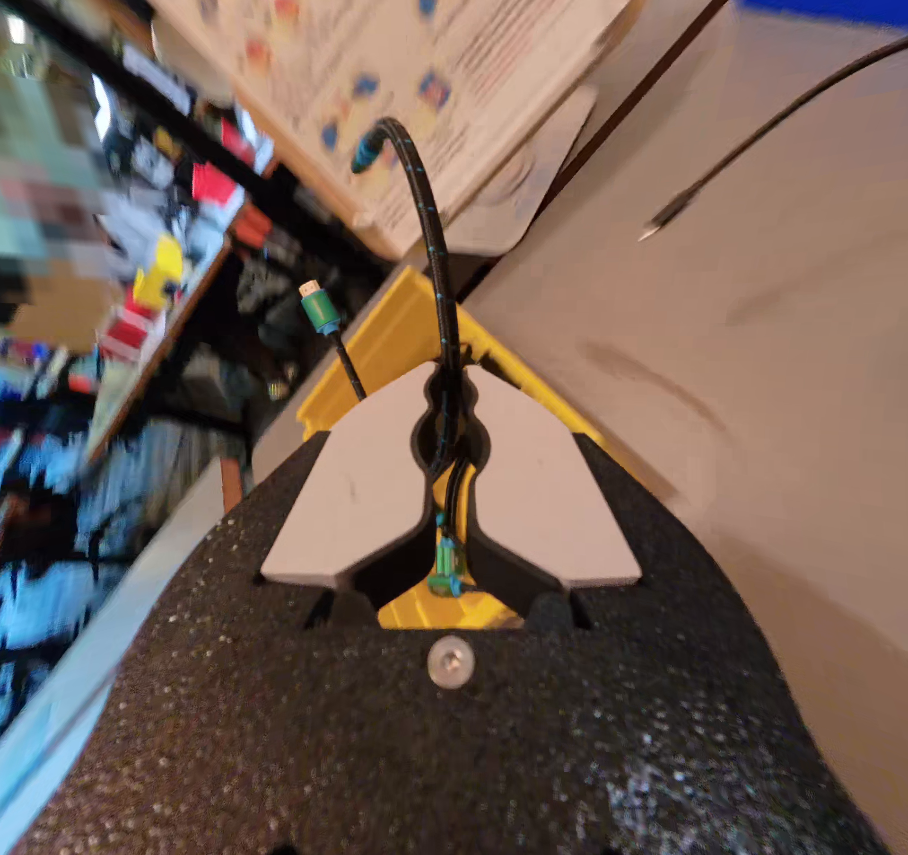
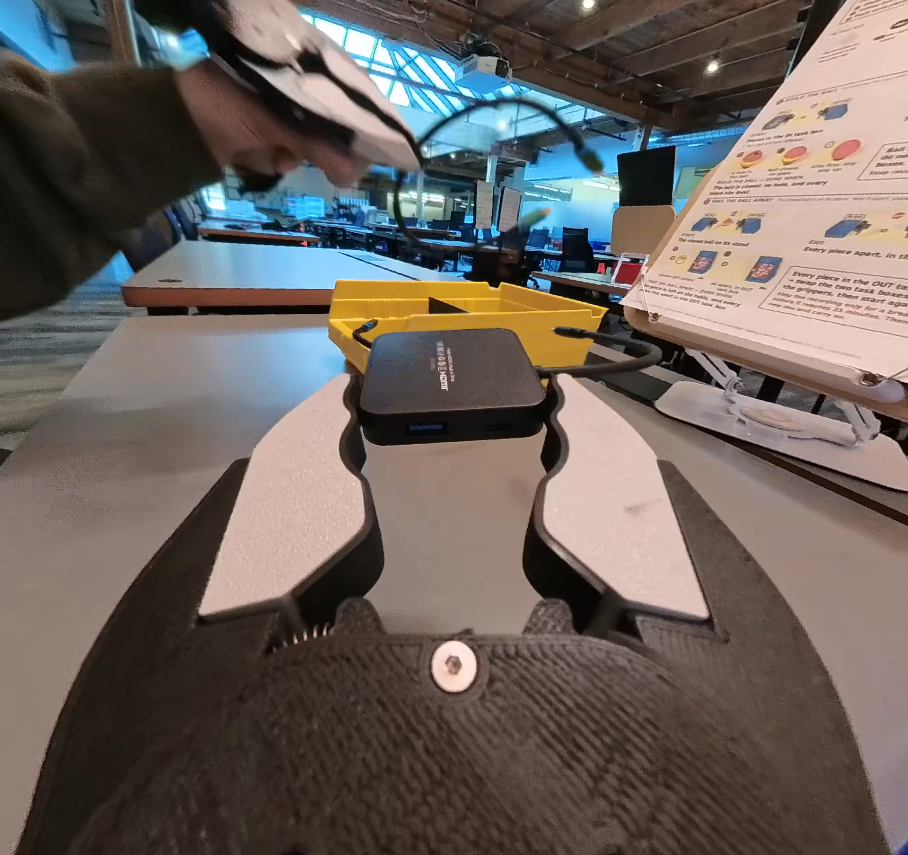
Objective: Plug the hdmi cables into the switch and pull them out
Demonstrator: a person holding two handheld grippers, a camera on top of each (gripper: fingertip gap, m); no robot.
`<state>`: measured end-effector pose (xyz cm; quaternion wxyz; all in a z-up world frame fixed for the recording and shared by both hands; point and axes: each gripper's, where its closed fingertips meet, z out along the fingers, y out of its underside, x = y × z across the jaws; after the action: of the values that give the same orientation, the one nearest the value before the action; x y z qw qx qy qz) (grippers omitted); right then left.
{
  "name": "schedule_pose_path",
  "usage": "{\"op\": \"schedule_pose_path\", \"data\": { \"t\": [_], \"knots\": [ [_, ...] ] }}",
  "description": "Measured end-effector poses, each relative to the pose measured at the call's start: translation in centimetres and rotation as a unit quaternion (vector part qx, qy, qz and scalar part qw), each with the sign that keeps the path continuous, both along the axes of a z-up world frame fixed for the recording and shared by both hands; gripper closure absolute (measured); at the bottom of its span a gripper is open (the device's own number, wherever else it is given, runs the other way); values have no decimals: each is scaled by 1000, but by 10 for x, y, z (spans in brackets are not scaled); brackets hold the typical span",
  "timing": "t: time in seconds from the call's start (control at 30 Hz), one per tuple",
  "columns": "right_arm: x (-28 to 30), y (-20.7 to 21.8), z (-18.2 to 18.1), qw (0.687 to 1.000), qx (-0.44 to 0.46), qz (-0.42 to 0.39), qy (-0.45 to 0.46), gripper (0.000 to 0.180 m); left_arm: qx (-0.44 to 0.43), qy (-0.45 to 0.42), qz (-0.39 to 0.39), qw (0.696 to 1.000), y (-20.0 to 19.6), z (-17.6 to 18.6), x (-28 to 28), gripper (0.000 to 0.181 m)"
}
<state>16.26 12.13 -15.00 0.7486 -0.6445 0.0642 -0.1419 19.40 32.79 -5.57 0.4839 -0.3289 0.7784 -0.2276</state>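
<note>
- Switch [image 2: 452, 379]: black flat box, lying on table [image 2: 196, 389], clamped between tips of right gripper [image 2: 451, 406], fingers touching both its sides. Likely held so it won't slide when plugs get pushed in. Port face w/ blue socket points back toward the claw's base.
- Its own black lead [image 2: 614, 362] runs off to the claw's right, along the table.
- HDMI cables [image 1: 432, 241]: braided black/blue, pinched mid-length in left gripper [image 1: 449, 418], jaws closed tight on the bundle. Held in the air, well above the switch, so no plug is in yet, I'd judge.
- Green plug [image 1: 318, 308] sticks up ahead-left of left claw; a blue-ended plug [image 1: 363, 155] arcs over farther ahead. Another green connector [image 1: 446, 568] sits back btwn the fingers' roots.
- Yellow bin [image 2: 467, 310]: just beyond the switch, touching or nearly; can't tell which. Prob. the cables' storage.
- Instruction board [image 2: 786, 192] on a stand, ahead-right of right claw.
- Left view very blurred; details there uncertain.
</note>
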Motion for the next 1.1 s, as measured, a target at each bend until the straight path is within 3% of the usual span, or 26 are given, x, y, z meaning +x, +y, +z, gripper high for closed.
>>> {"op": "schedule_pose_path", "data": {
  "t": [0.17,0.27,0.4,0.63,1.03,1.1],
  "knots": [
    [14,-4,-7,998,-32,-48,2,108,39,-22,-187,981,-89,-2,-56,175],
    [17,-8,-9,997,-42,-60,3,108,69,-33,-228,971,-109,-27,-82,174],
    [11,-10,-9,998,-44,-51,8,108,66,-50,-228,970,-120,-60,-111,173],
    [-8,-15,-10,999,-48,-12,10,108,38,-66,-140,987,-86,-95,-129,175],
    [2,-69,6,997,25,-60,47,108,7,143,-252,957,-110,-186,-172,174],
    [-1,-68,7,997,36,-53,49,108,-27,183,-255,949,-113,-190,-179,160]
  ]
}}
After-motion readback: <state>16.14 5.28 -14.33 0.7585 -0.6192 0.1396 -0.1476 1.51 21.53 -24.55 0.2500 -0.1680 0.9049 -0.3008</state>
